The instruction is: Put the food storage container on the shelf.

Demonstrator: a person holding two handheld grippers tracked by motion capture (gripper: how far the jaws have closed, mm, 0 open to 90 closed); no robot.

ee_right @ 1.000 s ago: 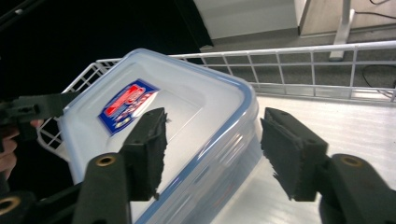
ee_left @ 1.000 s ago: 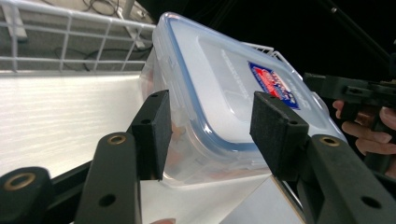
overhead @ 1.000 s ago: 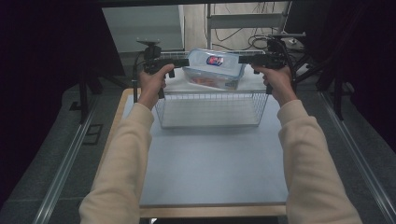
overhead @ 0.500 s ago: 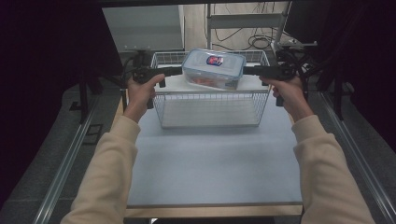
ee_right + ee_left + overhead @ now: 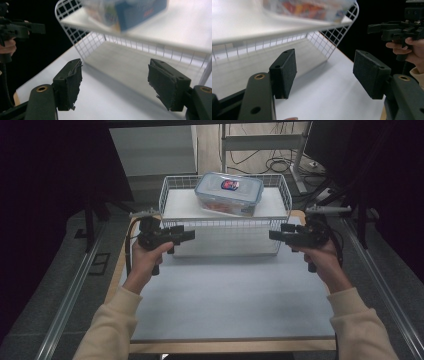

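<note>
Both your grippers, left gripper [image 5: 187, 235] and right gripper [image 5: 274, 235], hover apart before the wire basket [image 5: 225, 237], where the lidded container [image 5: 229, 193] sits. Left gripper view: jaws just opening, empty (container [image 5: 307, 8] above). Right gripper view: likewise opening, container [image 5: 125, 12] beyond.

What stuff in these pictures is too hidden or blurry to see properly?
- What is inside the clear plastic lidded box: blurred in both gripper views, and too small in the high view to tell beyond colourful bits.
- The red and blue label on its lid: too small to read in the high view.
- The white wire basket: cut off by the frame edges in both gripper views.
- The dark room around the white table: too dim.
</note>
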